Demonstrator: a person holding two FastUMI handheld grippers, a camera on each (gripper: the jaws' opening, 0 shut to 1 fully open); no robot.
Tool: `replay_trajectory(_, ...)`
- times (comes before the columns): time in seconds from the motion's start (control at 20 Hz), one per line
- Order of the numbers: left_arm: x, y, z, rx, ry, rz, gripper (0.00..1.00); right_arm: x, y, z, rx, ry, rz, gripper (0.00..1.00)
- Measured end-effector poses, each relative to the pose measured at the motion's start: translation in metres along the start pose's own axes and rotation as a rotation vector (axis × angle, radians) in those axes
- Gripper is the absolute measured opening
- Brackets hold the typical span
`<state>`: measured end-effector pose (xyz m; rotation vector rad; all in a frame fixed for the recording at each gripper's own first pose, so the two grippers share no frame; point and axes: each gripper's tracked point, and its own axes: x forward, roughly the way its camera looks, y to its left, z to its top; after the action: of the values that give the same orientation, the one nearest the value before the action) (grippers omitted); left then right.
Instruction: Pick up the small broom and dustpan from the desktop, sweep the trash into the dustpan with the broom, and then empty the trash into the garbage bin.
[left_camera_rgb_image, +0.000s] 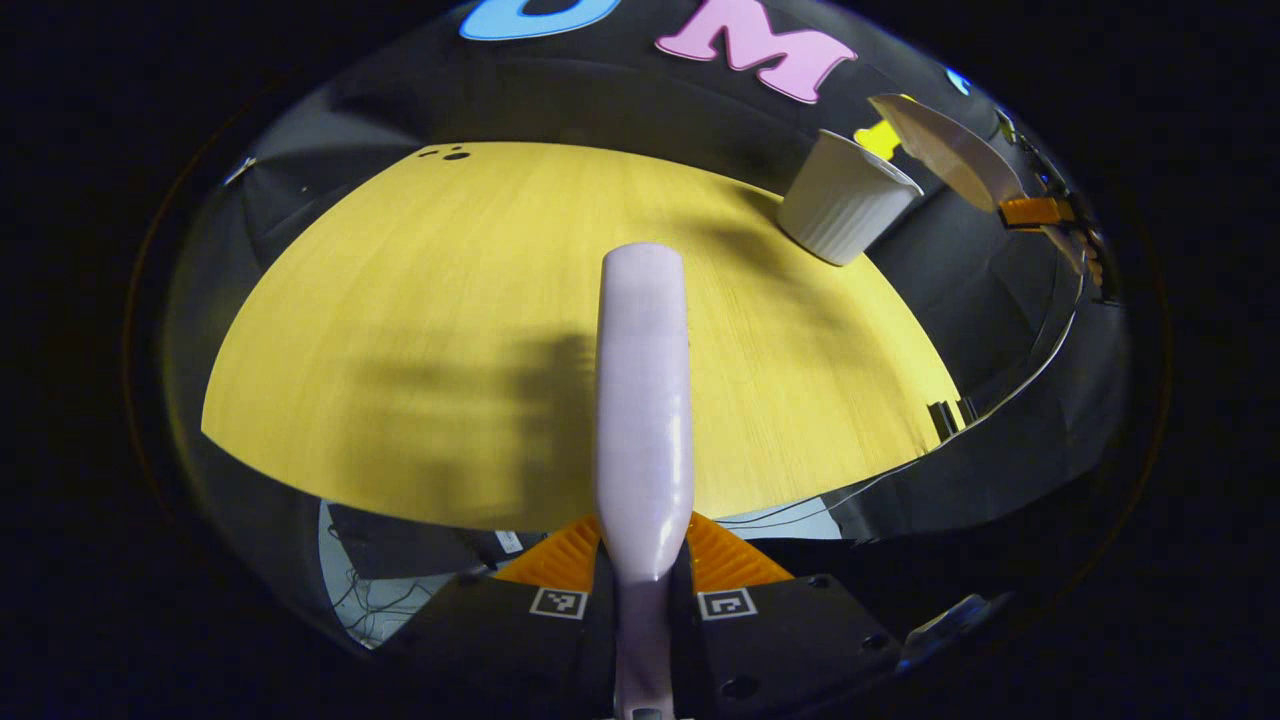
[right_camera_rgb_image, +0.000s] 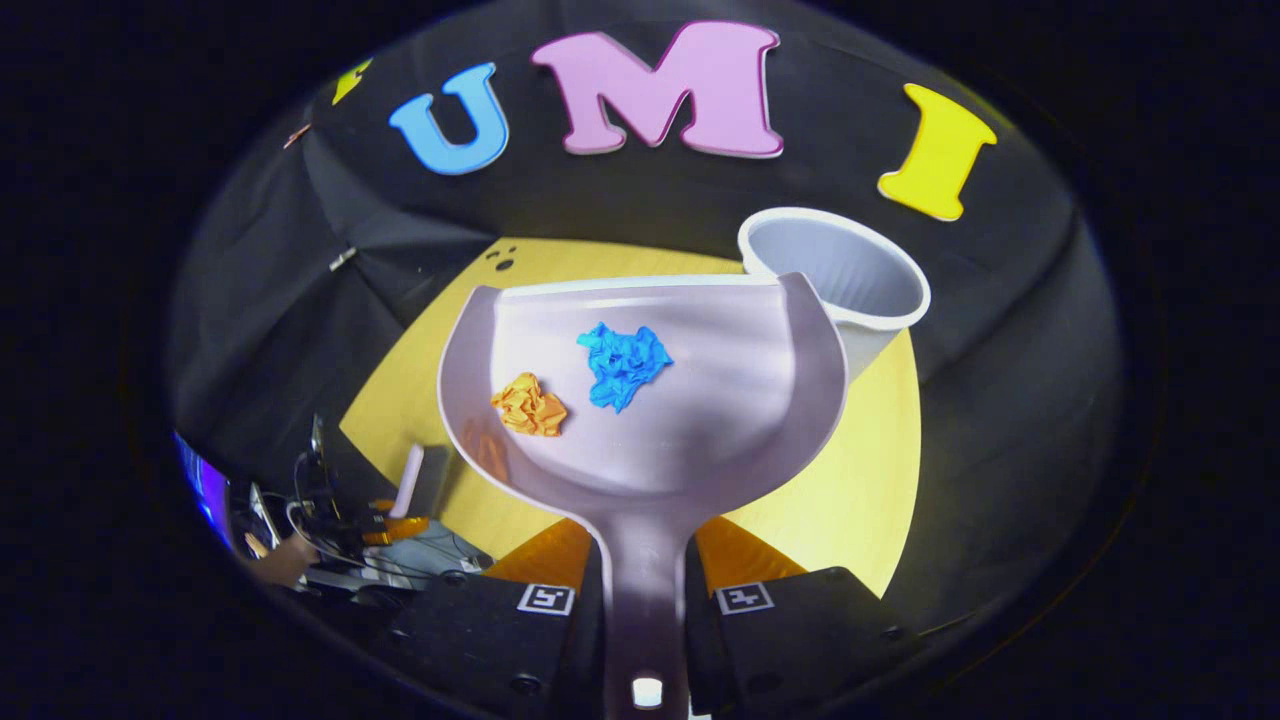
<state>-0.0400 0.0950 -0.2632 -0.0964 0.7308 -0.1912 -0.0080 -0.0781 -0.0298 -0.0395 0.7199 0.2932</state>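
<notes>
My left gripper (left_camera_rgb_image: 645, 555) is shut on the pale lilac broom (left_camera_rgb_image: 645, 390), which points straight ahead above the yellow table (left_camera_rgb_image: 400, 330). My right gripper (right_camera_rgb_image: 640, 560) is shut on the handle of the pale lilac dustpan (right_camera_rgb_image: 700, 400), held level above the table. A crumpled blue paper (right_camera_rgb_image: 622, 362) and a crumpled orange paper (right_camera_rgb_image: 530, 405) lie in the pan. The white garbage bin (right_camera_rgb_image: 850, 275) stands just beyond the pan's far right corner, its mouth open. In the left gripper view the bin (left_camera_rgb_image: 845, 200) is at the upper right, with the dustpan (left_camera_rgb_image: 950, 150) raised beside it.
Black cloth walls close in the table on the far side and the right. The table's near edge (left_camera_rgb_image: 450, 510) lies under my left gripper. Cables and equipment (right_camera_rgb_image: 320, 530) sit off the table at the lower left of the right gripper view.
</notes>
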Motion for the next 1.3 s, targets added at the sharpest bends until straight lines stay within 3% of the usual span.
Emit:
replay_trajectory(0.15,-0.009,0.022,-0.008,-0.033,0.003,0.026,0.26,-0.013,-0.033,0.05,0.052,-0.068,-0.037,0.32)
replay_trajectory(0.45,-0.019,0.045,0.0,-0.094,-0.007,0.078,0.26,-0.009,-0.113,0.105,0.099,-0.078,-0.134,0.41)
replay_trajectory(0.6,-0.022,0.043,0.013,-0.096,-0.016,0.089,0.24,0.011,-0.15,0.115,0.091,-0.05,-0.183,0.36)
replay_trajectory(0.75,-0.02,0.033,0.03,-0.095,-0.03,0.088,0.26,0.035,-0.18,0.117,0.107,-0.015,-0.223,0.36)
replay_trajectory(0.8,-0.02,0.029,0.036,-0.095,-0.034,0.086,0.26,0.043,-0.191,0.117,0.111,-0.005,-0.238,0.41)
replay_trajectory(0.85,-0.019,0.024,0.042,-0.091,-0.037,0.084,0.26,0.052,-0.201,0.117,0.108,0.003,-0.256,0.36)
replay_trajectory(1.05,-0.017,0.003,0.061,-0.087,-0.057,0.074,0.26,0.073,-0.235,0.117,0.052,0.01,-0.363,0.36)
replay_trajectory(1.3,-0.011,-0.015,0.071,-0.08,-0.052,0.049,0.26,0.076,-0.262,0.116,-0.143,-0.004,-0.523,0.36)
